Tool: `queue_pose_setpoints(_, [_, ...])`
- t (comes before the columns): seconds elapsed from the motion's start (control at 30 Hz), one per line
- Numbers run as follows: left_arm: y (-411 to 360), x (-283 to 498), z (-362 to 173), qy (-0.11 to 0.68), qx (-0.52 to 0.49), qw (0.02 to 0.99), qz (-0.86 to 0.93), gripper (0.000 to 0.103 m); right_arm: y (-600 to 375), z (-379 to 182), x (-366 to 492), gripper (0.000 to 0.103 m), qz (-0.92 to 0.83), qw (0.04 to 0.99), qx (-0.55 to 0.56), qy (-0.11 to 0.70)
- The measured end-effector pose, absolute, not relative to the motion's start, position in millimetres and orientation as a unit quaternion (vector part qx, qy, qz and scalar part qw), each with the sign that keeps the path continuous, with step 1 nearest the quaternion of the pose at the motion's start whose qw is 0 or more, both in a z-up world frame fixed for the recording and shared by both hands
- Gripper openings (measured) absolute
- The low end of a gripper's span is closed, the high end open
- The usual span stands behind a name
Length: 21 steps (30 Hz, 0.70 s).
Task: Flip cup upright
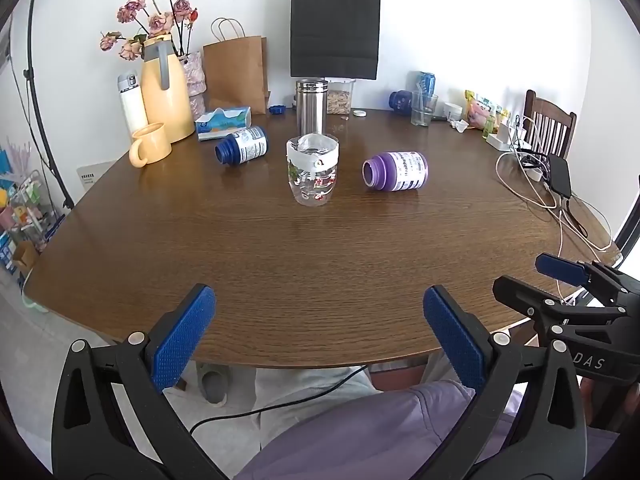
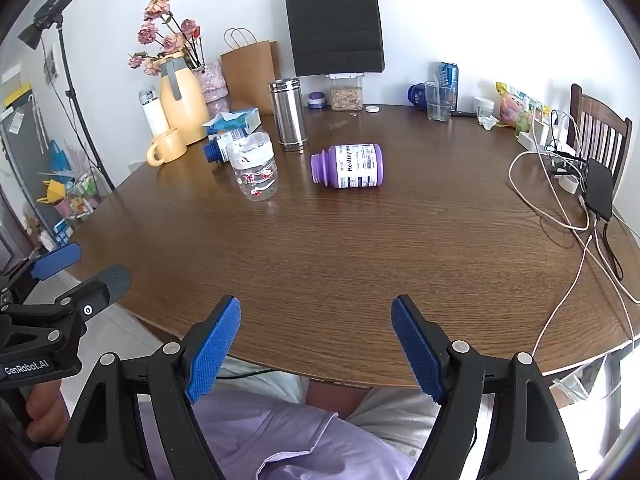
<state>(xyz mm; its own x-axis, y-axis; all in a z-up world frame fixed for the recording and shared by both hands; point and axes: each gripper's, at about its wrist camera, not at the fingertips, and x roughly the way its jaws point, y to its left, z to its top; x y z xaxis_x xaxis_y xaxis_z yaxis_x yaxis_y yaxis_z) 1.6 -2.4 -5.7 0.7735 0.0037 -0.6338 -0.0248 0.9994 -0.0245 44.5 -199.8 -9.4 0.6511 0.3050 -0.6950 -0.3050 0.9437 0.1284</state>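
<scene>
Both grippers empty at the near table edge; cup apparently upright.

The left gripper (image 1: pixel 318 332) and right gripper (image 2: pixel 316 344) hold their jaws apart; the clear cup (image 1: pixel 312 169) stands mid-table (image 1: pixel 320 260), seemingly rim-up, so little remains; a purple bottle (image 1: pixel 395 171) and blue bottle (image 1: pixel 242 145) lie beside it, not blocking.

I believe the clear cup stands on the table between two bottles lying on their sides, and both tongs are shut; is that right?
Not quite: both tongs are open. The left tongs and right tongs show wide gaps in their wrist views. The clear cup does stand between the blue bottle and purple bottle, both lying down.
</scene>
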Motion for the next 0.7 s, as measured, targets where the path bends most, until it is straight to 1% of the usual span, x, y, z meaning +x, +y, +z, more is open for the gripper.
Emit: queue_pose_setpoints(0.7, [0.2,0.8,-3.3,0.339,-0.016,0.940,0.009,0.103,-197.7,-5.7,41.8,0.081,0.170,0.909,0.001,0.382])
